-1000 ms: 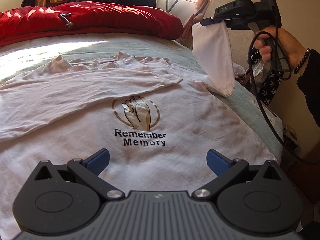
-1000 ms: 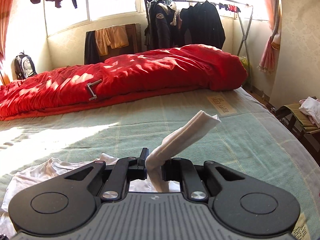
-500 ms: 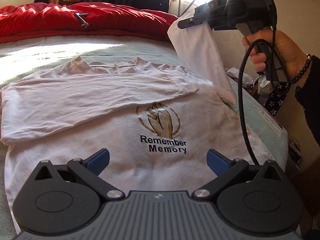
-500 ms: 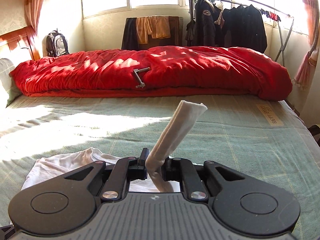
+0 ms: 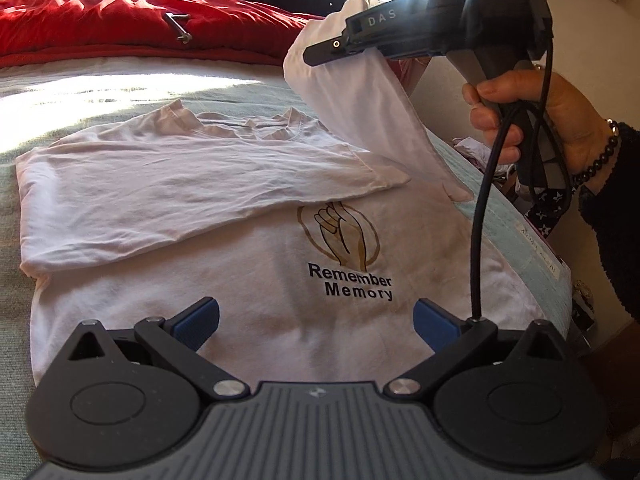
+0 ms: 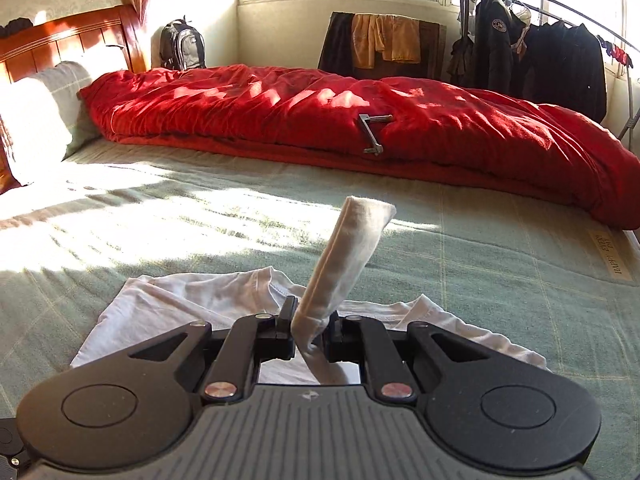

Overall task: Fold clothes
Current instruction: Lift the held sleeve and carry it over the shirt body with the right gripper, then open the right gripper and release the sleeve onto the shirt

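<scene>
A white T-shirt (image 5: 256,280) printed "Remember Memory" lies flat on the green bed, its left sleeve folded across the chest. My left gripper (image 5: 316,318) hovers open over the shirt's lower half, blue pads (image 5: 198,320) apart, nothing between them. In the left wrist view my right gripper (image 5: 340,46), held by a hand (image 5: 532,120), lifts the shirt's right sleeve (image 5: 372,112) above the collar area. The right wrist view shows the same gripper (image 6: 310,328) shut on that sleeve (image 6: 348,256), which sticks up between the fingers. Below it lies the T-shirt (image 6: 192,304).
A red duvet (image 6: 320,116) runs along the far side of the bed, with a metal crank (image 6: 372,132) on it. A pillow (image 6: 36,120) and wooden headboard (image 6: 68,44) stand at the left. A clothes rack (image 6: 540,48) lines the window. The bed's edge (image 5: 532,256) is at right.
My right gripper has carried the sleeve leftward and higher, over the shirt's collar side. The left gripper has shifted left, staying open over the hem.
</scene>
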Available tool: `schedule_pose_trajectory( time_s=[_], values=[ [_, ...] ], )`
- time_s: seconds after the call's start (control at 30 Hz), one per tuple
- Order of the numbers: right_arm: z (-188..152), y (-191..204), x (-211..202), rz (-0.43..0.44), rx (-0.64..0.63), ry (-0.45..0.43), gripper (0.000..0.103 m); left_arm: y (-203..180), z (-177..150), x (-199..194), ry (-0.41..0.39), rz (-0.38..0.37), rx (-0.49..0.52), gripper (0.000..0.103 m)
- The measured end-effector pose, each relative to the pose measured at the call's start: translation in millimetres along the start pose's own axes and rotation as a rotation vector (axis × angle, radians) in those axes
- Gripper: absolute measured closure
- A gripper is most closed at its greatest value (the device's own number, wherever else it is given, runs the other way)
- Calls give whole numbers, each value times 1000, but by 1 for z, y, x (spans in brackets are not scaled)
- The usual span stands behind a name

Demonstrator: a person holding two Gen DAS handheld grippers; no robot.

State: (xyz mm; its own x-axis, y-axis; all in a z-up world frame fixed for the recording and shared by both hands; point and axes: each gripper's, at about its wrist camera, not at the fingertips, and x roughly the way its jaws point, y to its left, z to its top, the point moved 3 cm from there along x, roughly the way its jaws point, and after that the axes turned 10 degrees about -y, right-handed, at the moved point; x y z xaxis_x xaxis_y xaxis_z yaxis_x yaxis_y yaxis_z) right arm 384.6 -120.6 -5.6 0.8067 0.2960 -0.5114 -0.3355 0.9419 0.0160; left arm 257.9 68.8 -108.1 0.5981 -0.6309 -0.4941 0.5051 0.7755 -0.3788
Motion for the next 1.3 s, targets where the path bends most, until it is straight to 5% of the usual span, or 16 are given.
schedule_pose_trajectory(
  time_s=[0.53, 1.07, 1.3],
  values=[
    [-35, 73, 30, 209, -219, 102, 89, 10, -8, -23, 11, 6, 23, 1],
    [-61, 108, 44, 214, -320, 86, 89, 9, -4, -29, -31, -51, 7, 1],
    [-72, 115, 40, 278, -363, 84, 80, 9, -1, -32, -56, -107, -18, 1]
  ],
)
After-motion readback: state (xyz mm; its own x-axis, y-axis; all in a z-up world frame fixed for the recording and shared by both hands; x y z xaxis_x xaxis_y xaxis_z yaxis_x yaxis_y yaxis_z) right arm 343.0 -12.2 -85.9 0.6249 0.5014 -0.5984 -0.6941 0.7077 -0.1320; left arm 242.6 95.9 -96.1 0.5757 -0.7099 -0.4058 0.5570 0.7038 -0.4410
